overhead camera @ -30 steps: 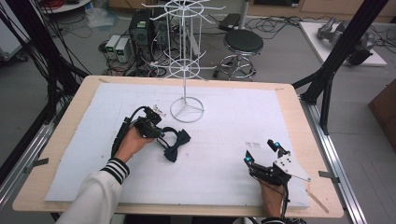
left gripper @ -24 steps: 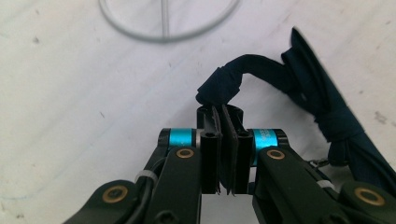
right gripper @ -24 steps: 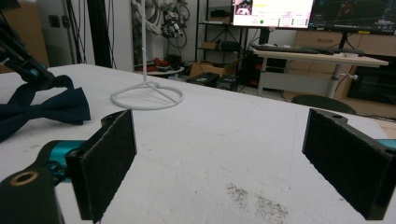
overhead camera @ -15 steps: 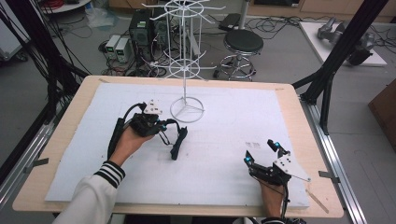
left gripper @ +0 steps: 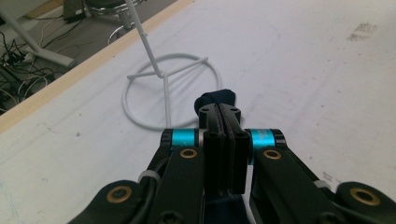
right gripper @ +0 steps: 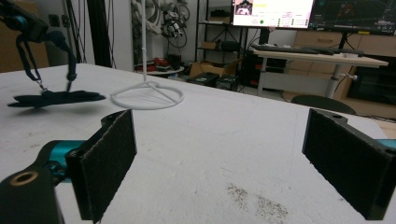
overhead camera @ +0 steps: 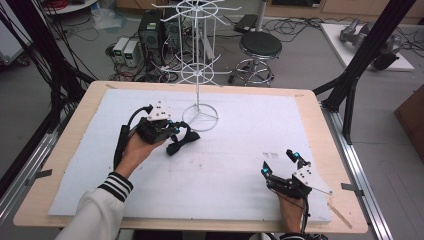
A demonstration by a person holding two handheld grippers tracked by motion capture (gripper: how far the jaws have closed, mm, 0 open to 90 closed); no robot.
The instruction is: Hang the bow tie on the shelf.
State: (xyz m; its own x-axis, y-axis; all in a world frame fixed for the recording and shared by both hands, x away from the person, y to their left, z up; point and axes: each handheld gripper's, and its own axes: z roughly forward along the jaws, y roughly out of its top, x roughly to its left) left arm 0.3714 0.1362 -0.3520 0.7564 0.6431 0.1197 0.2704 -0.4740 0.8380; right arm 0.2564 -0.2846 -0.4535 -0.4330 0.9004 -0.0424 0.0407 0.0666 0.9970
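Strap (overhead camera: 182, 141) hangs from the closed left gripper (overhead camera: 175, 131) left of centre, just beside the stand's ring base (overhead camera: 200, 118); right gripper (overhead camera: 281, 162) stands wide open lower right, near the counter (overhead camera: 90, 100) edge.

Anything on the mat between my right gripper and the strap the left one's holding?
Nothing: in the high view, bare white mat separates the right gripper from the dark strap; only faint smudges mark it.

The left gripper (overhead camera: 172, 131) has lifted the dark strap (overhead camera: 182, 141) nearer the wire stand (overhead camera: 200, 112).
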